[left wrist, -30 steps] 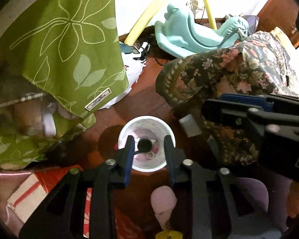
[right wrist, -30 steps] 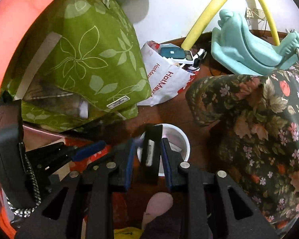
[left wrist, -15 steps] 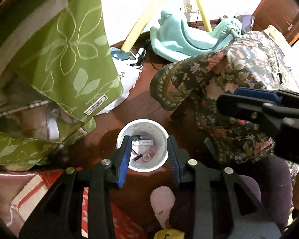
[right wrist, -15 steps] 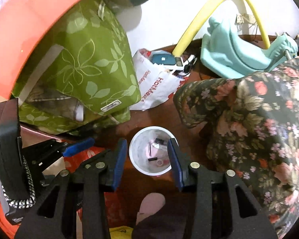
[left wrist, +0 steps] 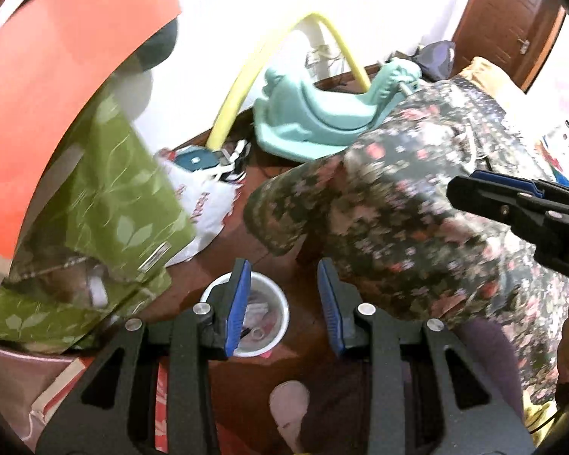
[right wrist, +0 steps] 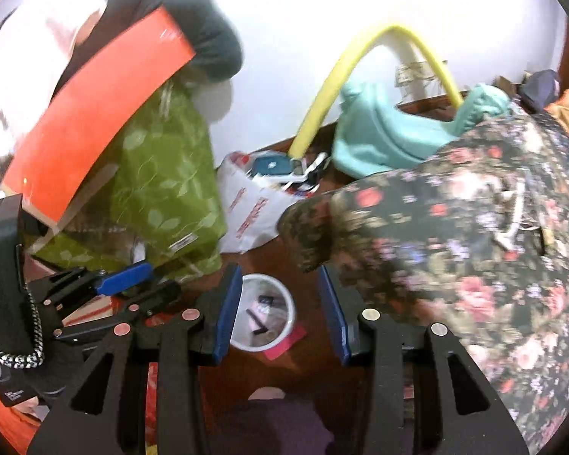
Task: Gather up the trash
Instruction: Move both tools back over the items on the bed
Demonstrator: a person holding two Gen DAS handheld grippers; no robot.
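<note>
At the far left a green leaf-print cloth (left wrist: 125, 212) hangs under an orange-red panel (left wrist: 57, 87), with a white printed plastic bag (left wrist: 208, 204) on the wooden floor (left wrist: 269, 375) beside it. Low in the middle stands the white trash bin (left wrist: 280, 307), holding small scraps of rubbish. The left hand-held gripper (left wrist: 284, 307) hovers above it, blue-padded jaws apart and empty, the bin showing behind its left finger. The right hand-held gripper (right wrist: 280, 311) likewise hangs over the trash bin (right wrist: 288, 303), jaws apart with nothing between them after just opening. A pink paper scrap (right wrist: 288, 341) pokes out from under the bin's rim. Behind lie a yellow foam tube (left wrist: 242, 87) and a teal rocking toy (left wrist: 322, 113). To the right spreads a dark floral cloth (right wrist: 474, 258).
</note>
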